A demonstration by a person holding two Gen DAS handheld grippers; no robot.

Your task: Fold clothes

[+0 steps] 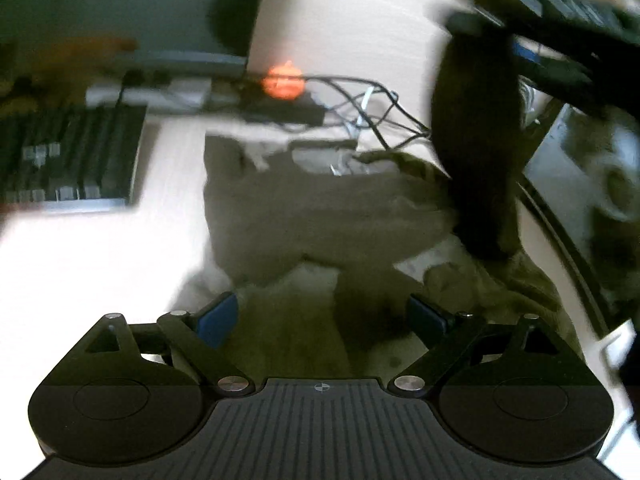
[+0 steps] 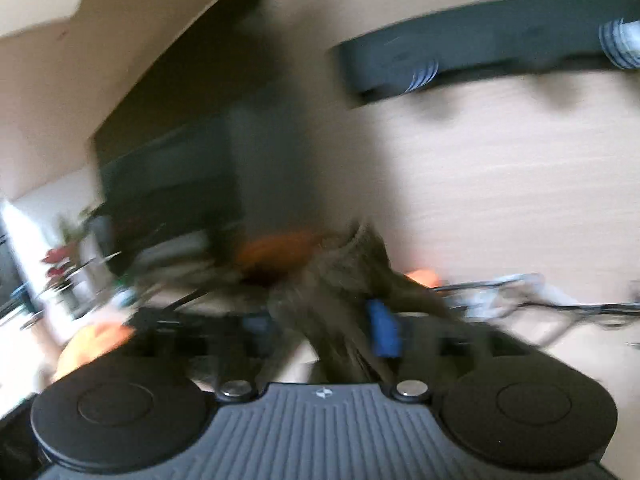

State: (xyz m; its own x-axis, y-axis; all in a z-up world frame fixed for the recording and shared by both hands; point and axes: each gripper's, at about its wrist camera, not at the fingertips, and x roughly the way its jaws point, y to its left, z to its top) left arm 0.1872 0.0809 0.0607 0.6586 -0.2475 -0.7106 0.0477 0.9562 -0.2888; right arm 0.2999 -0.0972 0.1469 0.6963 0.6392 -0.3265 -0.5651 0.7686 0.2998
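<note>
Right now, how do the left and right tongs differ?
The left tongs are open, blue pads spread wide and empty; the right tongs are shut on a bunch of the olive cloth. The left ones hover low over cloth spread on the desk; the right ones hold theirs lifted. Both have blue pads.

One olive garment (image 1: 304, 216), one keyboard (image 1: 68, 156), one orange ball (image 1: 283, 83), several cables (image 1: 372, 108).
</note>
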